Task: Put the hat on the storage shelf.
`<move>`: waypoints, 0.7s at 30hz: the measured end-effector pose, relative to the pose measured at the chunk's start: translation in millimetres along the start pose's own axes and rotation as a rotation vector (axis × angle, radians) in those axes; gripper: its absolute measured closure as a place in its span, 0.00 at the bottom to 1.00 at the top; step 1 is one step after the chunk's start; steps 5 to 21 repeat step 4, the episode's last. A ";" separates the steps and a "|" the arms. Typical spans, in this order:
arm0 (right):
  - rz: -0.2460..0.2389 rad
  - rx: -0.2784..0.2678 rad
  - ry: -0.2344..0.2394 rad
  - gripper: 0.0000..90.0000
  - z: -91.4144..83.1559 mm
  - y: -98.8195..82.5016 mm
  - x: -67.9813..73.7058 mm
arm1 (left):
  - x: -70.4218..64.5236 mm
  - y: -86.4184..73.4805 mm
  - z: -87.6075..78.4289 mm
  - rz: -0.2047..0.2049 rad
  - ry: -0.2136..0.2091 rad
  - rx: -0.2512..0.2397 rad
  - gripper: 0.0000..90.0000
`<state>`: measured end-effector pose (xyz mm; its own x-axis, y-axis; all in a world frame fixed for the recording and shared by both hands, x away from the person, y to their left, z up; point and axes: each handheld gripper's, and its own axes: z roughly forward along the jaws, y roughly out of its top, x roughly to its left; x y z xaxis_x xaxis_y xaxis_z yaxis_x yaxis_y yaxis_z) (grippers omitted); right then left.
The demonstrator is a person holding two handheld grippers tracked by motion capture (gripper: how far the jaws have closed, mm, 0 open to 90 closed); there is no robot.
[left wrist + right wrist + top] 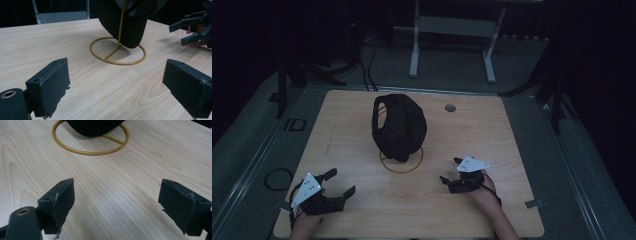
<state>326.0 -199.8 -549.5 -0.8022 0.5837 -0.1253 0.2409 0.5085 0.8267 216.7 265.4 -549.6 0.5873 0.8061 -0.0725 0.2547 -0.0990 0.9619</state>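
Note:
A black cap (399,127) hangs on a gold wire stand whose ring base (401,161) lies on the wooden table (492,135). From the left gripper view the cap (125,22) hangs over the ring base (118,51), with the stand's upright rod in front of it. The right gripper view catches the cap's lower edge (93,127) and the ring base (90,138). My left gripper (341,182) rests open near the front left, with nothing between its jaws. My right gripper (451,170) is open at the front right, its jaws wide apart and pointing towards the stand.
A round grommet hole (450,107) sits in the table's back right. Behind the table stand a white metal frame (452,40) and dark tripod legs (557,95). A cable loop (278,178) lies on the floor at the left.

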 end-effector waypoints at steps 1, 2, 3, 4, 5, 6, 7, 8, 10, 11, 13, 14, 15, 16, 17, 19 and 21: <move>0.001 -0.003 0.002 0.15 -0.4 0.5 0.4 | 0.2 -0.2 0.0 0.001 0.000 0.001 0.08; 0.001 -0.003 0.002 0.15 -0.4 0.5 0.4 | 0.2 -0.2 0.0 0.001 0.000 0.001 0.09; -0.001 -0.005 0.000 0.15 -0.8 0.7 0.4 | 0.1 -0.2 0.2 0.001 0.001 0.002 0.09; -0.002 -0.009 -0.001 0.15 -0.9 0.9 0.5 | 0.1 -0.2 0.2 0.000 -0.002 0.001 0.09; -0.002 -0.009 -0.001 0.15 -0.9 0.9 0.5 | 0.1 -0.2 0.2 0.000 -0.002 0.001 0.09; -0.002 -0.009 -0.001 0.15 -0.9 0.9 0.5 | 0.1 -0.2 0.2 0.000 -0.002 0.001 0.09; -0.002 -0.009 -0.001 0.15 -0.9 0.9 0.5 | 0.1 -0.2 0.2 0.000 -0.002 0.001 0.09; -0.002 -0.009 -0.001 0.15 -0.9 0.9 0.5 | 0.1 -0.2 0.2 0.000 -0.002 0.001 0.09; -0.002 -0.009 -0.001 0.15 -0.9 0.9 0.5 | 0.1 -0.2 0.2 0.000 -0.002 0.001 0.09; -0.002 -0.009 -0.001 0.15 -0.9 0.9 0.5 | 0.1 -0.2 0.2 0.000 -0.002 0.001 0.09; -0.002 -0.009 -0.001 0.15 -0.9 0.9 0.5 | 0.1 -0.2 0.2 0.000 -0.002 0.001 0.09; -0.002 -0.009 -0.001 0.15 -0.9 0.9 0.5 | 0.1 -0.2 0.2 0.000 -0.002 0.001 0.09; -0.002 -0.009 -0.001 0.15 -0.9 0.9 0.5 | 0.1 -0.2 0.2 0.000 -0.002 0.001 0.09; -0.002 -0.009 -0.001 0.15 -0.9 0.9 0.5 | 0.1 -0.2 0.2 0.000 -0.002 0.001 0.09; -0.002 -0.009 -0.001 0.15 -0.9 0.9 0.5 | 0.1 -0.2 0.2 0.000 -0.002 0.001 0.09; -0.002 -0.009 -0.001 0.15 -0.9 0.9 0.5 | 0.1 -0.2 0.2 0.000 -0.002 0.001 0.09; -0.002 -0.009 -0.001 0.15 -0.9 0.9 0.5 | 0.1 -0.2 0.2 0.000 -0.002 0.001 0.09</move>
